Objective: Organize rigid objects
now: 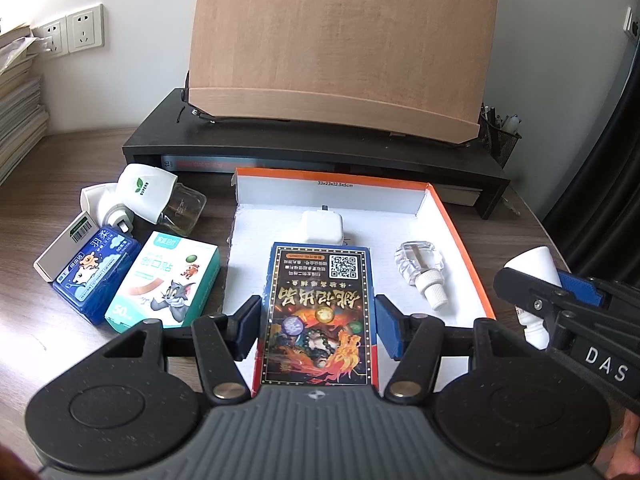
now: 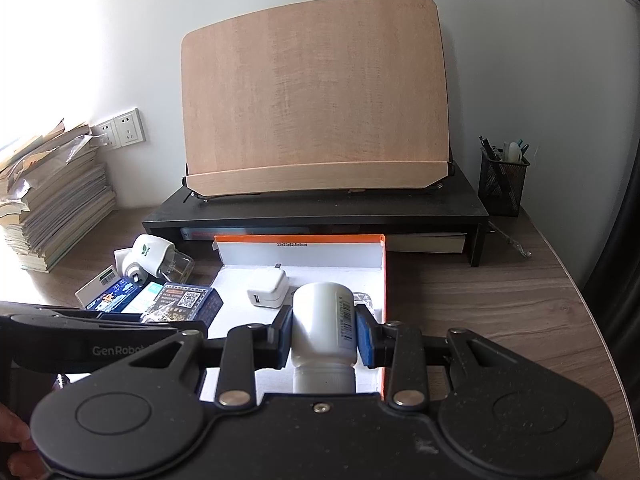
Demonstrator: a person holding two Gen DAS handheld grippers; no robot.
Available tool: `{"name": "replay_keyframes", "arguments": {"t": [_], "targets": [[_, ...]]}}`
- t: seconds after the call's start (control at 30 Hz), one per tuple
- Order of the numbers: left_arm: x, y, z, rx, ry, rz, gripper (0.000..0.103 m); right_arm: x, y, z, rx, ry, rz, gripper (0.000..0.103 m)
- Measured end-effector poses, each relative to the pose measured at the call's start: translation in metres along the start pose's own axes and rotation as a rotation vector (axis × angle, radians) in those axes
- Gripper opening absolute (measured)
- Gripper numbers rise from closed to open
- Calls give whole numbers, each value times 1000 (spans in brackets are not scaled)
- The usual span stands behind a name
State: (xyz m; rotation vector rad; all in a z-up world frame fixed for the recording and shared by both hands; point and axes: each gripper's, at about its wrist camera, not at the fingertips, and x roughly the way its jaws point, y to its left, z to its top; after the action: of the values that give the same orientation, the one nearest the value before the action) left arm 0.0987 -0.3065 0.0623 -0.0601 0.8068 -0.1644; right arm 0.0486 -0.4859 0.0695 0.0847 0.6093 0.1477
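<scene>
**Both tongs loaded over the orange tray**

Left tongs are clamped on the long sides of a dark blue card box, held over the near part of the orange-rimmed tray; its long axis runs straight away from the camera, QR-code end pointing at the far wall. Right tongs squeeze one white bottle over the tray's right side, cap end toward the camera, base pointing away. Inside the tray: one white charger and one clear spray bottle. On the table left of the tray: one bandage box, one blue box, one plug-in vaporizer.
</scene>
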Motion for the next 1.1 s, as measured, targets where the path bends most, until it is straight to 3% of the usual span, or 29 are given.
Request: {"name": "replay_keyframes", "arguments": {"t": [1.1], "targets": [[14,6,11,22,16,-20,60,15,3,5,5,18,-24,40]]}}
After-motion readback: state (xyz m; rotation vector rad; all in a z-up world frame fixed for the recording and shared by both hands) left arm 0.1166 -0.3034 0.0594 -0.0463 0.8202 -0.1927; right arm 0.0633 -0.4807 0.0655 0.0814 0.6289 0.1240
